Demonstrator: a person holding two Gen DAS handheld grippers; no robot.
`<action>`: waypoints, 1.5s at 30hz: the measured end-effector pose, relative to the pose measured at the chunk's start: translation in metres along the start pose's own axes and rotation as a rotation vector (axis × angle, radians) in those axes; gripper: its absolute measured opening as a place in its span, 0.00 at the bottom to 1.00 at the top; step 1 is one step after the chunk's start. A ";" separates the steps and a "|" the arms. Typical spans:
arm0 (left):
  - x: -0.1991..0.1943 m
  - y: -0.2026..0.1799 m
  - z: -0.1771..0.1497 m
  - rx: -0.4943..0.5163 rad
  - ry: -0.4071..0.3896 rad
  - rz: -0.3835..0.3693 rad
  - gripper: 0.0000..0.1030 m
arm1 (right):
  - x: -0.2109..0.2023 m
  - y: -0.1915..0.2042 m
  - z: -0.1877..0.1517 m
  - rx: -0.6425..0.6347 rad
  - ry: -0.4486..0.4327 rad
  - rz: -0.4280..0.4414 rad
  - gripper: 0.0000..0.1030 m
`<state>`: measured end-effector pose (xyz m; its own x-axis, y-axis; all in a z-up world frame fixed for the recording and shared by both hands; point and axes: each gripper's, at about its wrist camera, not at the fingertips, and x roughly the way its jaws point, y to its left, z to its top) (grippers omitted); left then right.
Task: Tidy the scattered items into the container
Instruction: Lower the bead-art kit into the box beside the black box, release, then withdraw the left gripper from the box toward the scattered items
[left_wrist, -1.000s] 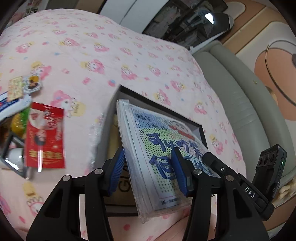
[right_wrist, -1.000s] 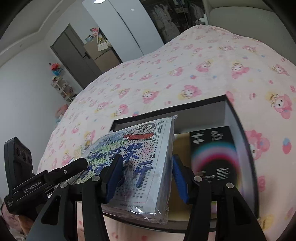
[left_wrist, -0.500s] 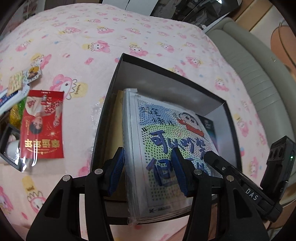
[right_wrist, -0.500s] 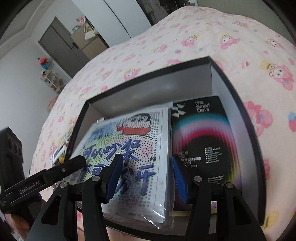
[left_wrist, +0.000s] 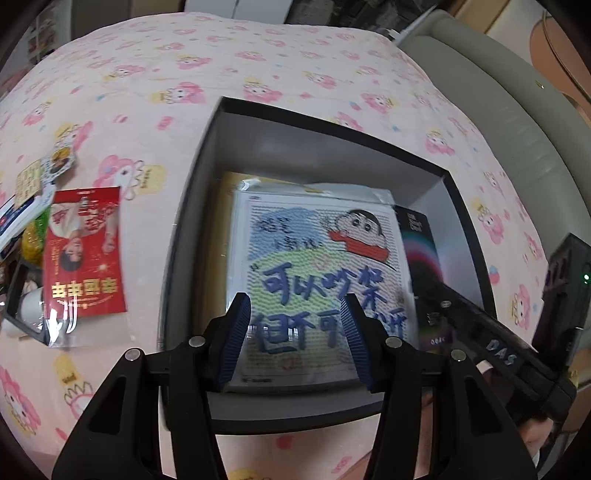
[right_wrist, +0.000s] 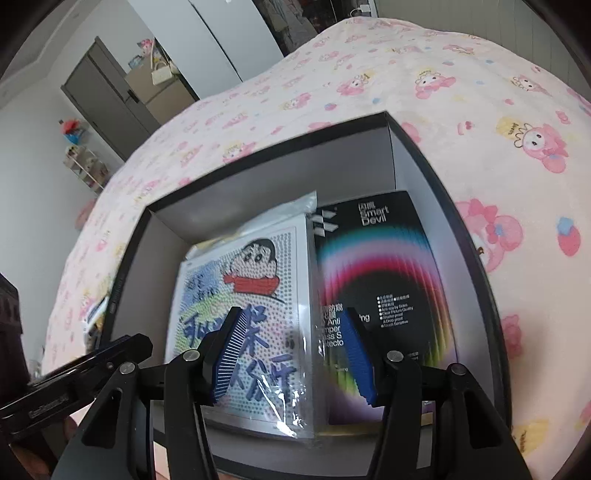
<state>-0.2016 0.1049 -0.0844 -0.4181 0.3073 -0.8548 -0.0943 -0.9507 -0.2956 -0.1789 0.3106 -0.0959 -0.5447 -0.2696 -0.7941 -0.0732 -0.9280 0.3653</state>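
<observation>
Watching from the side of the bed. On the far left of the left wrist view, a little heap of loose stuff lies on the pink blanket: a red packet in clear wrap, with some small sticker cards just above it. All of that is outside the box.

Moving right, the open black box fills the middle of the frame. Inside it lies the bead picture pack, the one with the cartoon kid and blue lettering. It sits face up, and something yellow peeks out underneath at its upper left. The left gripper hangs over the pack's near edge at the bottom centre. Its blue fingers are partly spread, but I honestly can't tell whether they're pinching the pack or just sitting over it. Right of the pack, touching it, is a black carton with a rainbow swirl, also in the box. A grey padded headboard runs down the upper right.

In the right wrist view, a dark door is at the upper left. The box sits mid-frame, with the pack on the left half and the carton on the right half. The right gripper is at the bottom centre, jaws partly apart. One finger is over the pack and the other over the carton, straddling the pack's right edge. Same here: I can't tell if it's actually gripping.
</observation>
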 end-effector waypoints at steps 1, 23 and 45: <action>0.001 -0.001 0.000 0.008 -0.001 0.011 0.51 | 0.003 0.001 -0.001 -0.004 0.017 0.002 0.48; 0.003 -0.012 -0.004 0.040 0.005 0.000 0.49 | 0.011 -0.002 -0.005 -0.055 0.060 -0.046 0.48; -0.083 -0.009 -0.041 0.107 -0.176 -0.017 0.46 | -0.048 0.075 -0.028 -0.217 -0.134 -0.149 0.49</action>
<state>-0.1289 0.0893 -0.0280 -0.5659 0.3197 -0.7600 -0.1944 -0.9475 -0.2538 -0.1347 0.2472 -0.0437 -0.6481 -0.1032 -0.7545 0.0118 -0.9920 0.1255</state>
